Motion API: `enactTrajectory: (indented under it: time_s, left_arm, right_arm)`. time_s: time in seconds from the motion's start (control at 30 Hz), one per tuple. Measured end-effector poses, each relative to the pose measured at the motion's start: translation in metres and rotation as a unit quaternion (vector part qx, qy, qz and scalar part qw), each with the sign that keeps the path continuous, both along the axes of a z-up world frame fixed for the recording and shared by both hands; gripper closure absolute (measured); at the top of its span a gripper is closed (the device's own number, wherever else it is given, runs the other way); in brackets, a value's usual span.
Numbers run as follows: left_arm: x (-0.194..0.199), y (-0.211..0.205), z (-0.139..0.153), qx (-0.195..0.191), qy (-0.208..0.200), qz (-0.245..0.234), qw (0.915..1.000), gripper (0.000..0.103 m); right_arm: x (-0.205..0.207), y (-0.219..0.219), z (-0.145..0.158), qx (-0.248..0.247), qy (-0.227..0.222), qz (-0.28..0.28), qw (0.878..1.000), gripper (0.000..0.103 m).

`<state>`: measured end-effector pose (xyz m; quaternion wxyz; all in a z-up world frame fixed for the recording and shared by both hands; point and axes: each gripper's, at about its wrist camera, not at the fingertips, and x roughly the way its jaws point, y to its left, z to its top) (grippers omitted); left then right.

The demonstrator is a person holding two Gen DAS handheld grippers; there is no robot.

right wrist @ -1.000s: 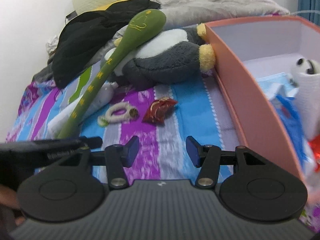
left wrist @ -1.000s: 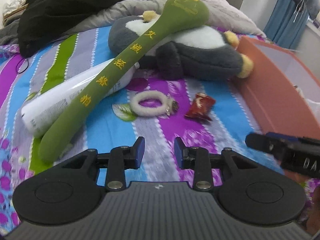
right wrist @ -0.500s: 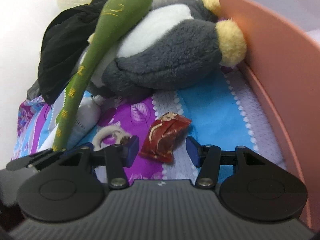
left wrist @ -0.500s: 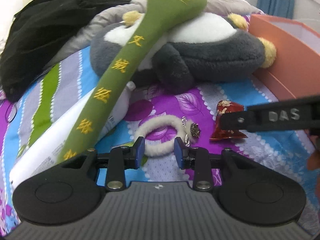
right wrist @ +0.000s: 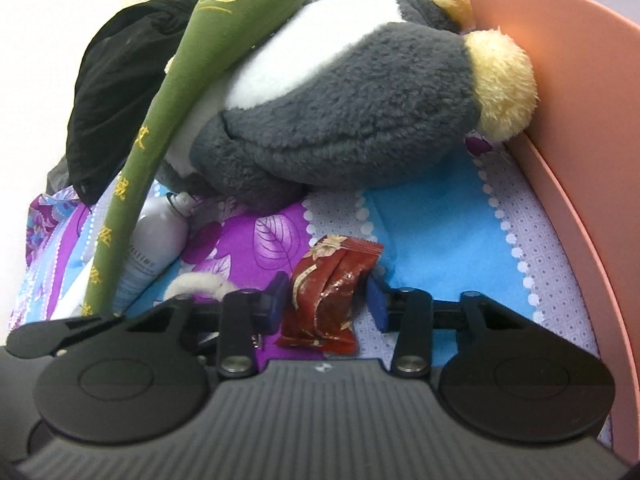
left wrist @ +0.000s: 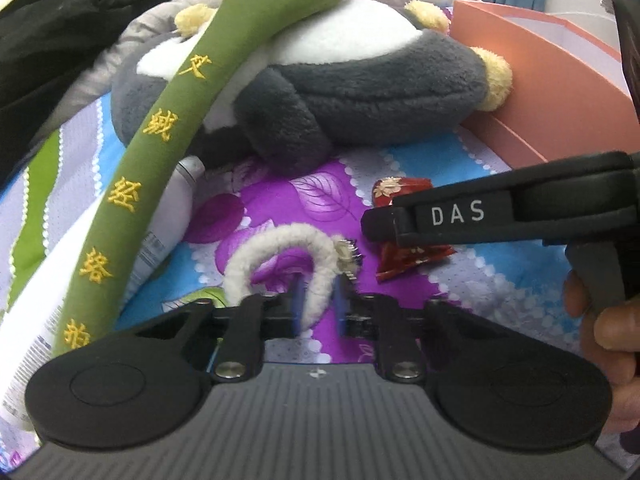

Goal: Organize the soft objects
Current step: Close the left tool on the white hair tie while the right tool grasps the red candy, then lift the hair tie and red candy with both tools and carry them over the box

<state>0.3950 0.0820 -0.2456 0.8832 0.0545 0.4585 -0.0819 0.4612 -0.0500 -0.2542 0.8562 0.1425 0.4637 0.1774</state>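
straddling the near side of the fluffy white ring (left wrist: 280, 258), the left gripper (left wrist: 317, 308) has its blue pads (left wrist: 297, 307) close on either side of the loop's strand, at 6 o'clock in the left wrist view; whether they actually pinch it cannot be told. the ring lies on the striped purple and blue bedsheet (left wrist: 500, 276), with a small metal charm (left wrist: 347, 254) at its 3 o'clock edge. the right gripper (right wrist: 326, 304) sits low over the sheet with its tongs apart, the red foil packet (right wrist: 330, 292) between them, not clearly touched. in the left wrist view that packet lies at 3 o'clock of the ring, partly behind the right gripper's black finger. at 12 o'clock lies the grey and white plush toy (right wrist: 360, 120), a long green plush stick (left wrist: 168, 152) leaning across it, a white bottle (right wrist: 154, 240) beneath. the pink box (right wrist: 560, 120) stands at 3 o'clock, touching the toy's yellow foot.
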Motion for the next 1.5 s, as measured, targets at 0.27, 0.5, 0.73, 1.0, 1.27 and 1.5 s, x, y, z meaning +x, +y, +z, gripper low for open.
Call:
enactTrajectory:
  time_s: [0.27,0.5,0.73,1.0,1.27,1.5]
  left_arm:
    - [-0.014,0.003,0.012,-0.027,0.002,0.036,0.9990,0.094]
    - [-0.043,0.002,0.036,-0.054,-0.007,0.067,0.9963,0.094]
    - [-0.084,0.001,0.060,-0.087,-0.014,0.097,0.9913,0.094]
    - [-0.136,-0.017,0.101,-0.104,-0.046,0.103,0.9881,0.094]
    - [-0.184,-0.033,0.141,-0.132,-0.076,0.104,0.9828,0.094]
    - [-0.217,-0.044,0.168,-0.148,-0.098,0.093,0.9797,0.094]
  right_arm:
    - [-0.017,-0.011,0.017,-0.006,-0.012,0.004,1.000,0.063]
    - [-0.048,-0.023,0.039,-0.013,-0.025,0.005,1.000,0.063]
    - [-0.094,-0.044,0.063,-0.021,-0.032,0.005,0.999,0.063]
    - [-0.147,-0.061,0.091,-0.034,-0.053,0.002,0.998,0.063]
    - [-0.196,-0.076,0.127,-0.034,-0.086,-0.001,0.996,0.063]
    - [-0.231,-0.091,0.152,-0.026,-0.110,-0.016,0.993,0.063]
